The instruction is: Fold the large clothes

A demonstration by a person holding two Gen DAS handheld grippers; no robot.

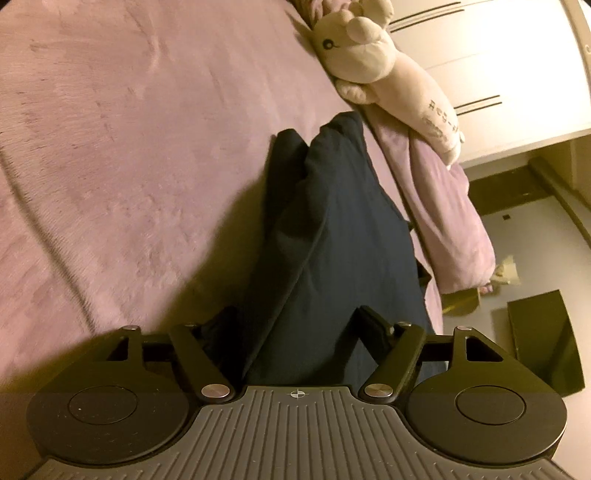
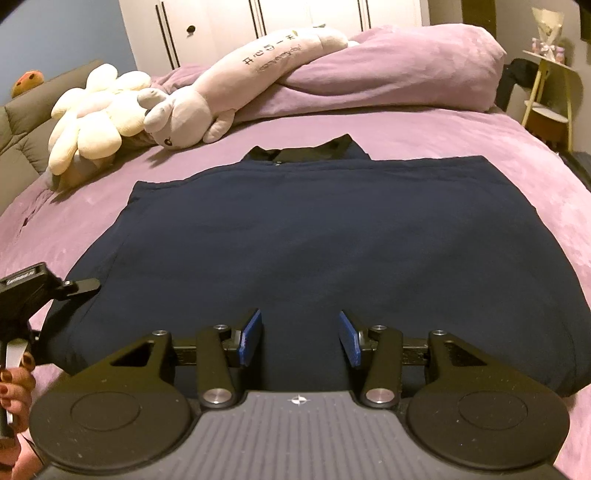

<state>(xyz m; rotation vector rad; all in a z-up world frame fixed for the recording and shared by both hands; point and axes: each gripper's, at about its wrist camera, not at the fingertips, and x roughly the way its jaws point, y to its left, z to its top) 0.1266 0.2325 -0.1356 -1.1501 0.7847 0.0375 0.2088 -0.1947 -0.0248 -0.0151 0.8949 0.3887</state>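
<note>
A dark navy garment (image 2: pixel 314 236) lies spread flat on the purple bed (image 2: pixel 461 140), its collar at the far end. My right gripper (image 2: pixel 300 341) is open, its blue pads (image 2: pixel 251 338) just above the garment's near hem. My left gripper (image 1: pixel 295 332) hovers at the garment's left edge, its jaws wide apart with the navy cloth (image 1: pixel 332 229) lying between them; it also shows in the right wrist view (image 2: pixel 79 286) at the left, held by a hand.
A long white plush rabbit (image 2: pixel 207 99) and a cream flower plush (image 2: pixel 92 110) lie at the bed's far left. A bunched purple duvet (image 2: pixel 406 70) lies behind the garment. White wardrobe doors (image 2: pixel 258 18) stand beyond. A side table (image 2: pixel 550 92) stands right.
</note>
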